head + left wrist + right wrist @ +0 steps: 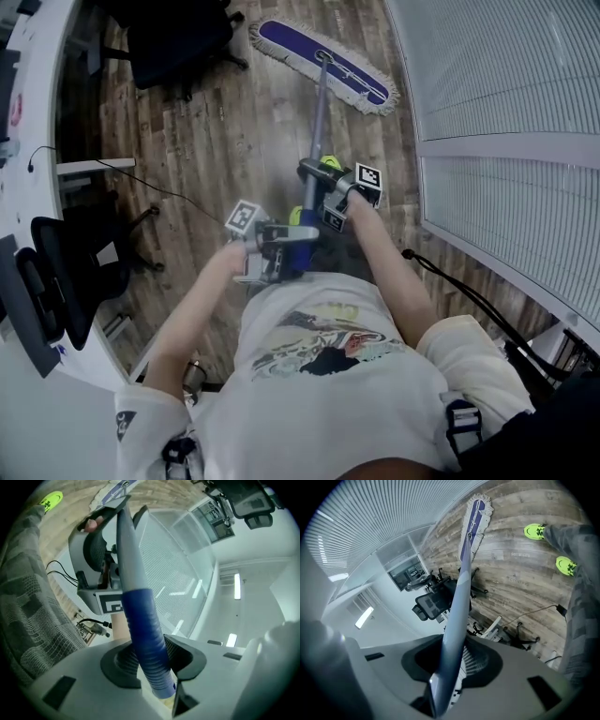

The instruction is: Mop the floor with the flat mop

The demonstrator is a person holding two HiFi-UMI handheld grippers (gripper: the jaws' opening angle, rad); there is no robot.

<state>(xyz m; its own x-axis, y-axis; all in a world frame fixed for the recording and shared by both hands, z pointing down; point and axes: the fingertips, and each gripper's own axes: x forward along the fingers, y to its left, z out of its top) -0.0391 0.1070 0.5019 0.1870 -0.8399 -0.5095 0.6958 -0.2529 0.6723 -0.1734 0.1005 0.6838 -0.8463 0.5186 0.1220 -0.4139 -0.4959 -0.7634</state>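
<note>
There's the flat mop, a long purple pad edged with white fringe, lying on the brown wood-plank floor at the far end, slanting from far left to nearer right. Its thin grey metal pole comes off the middle of the pad and runs back toward the person, ending near them in a blue ribbed sleeve.

The right gripper is the further one along the pole, and its jaws are clamped on the bare grey metal. The left gripper sits nearer the body, at the sleeve. Its jaws stand apart with the sleeve passing between them, and the pads aren't squeezing it. Each gripper carries a black-and-white marker cube, and the two grippers are close together on the handle.

Bright yellow-green shoes stand on the planks below the grippers, well back from the pad.

A black office chair stands just left of the mop's far end. On the right, close beside the pad's nearer tip, a white ribbed wall runs toward us. Over on the left curves a white tabletop, with a thin black cable trailing across the floor from that side and a second black chair nearer, tucked against it.
</note>
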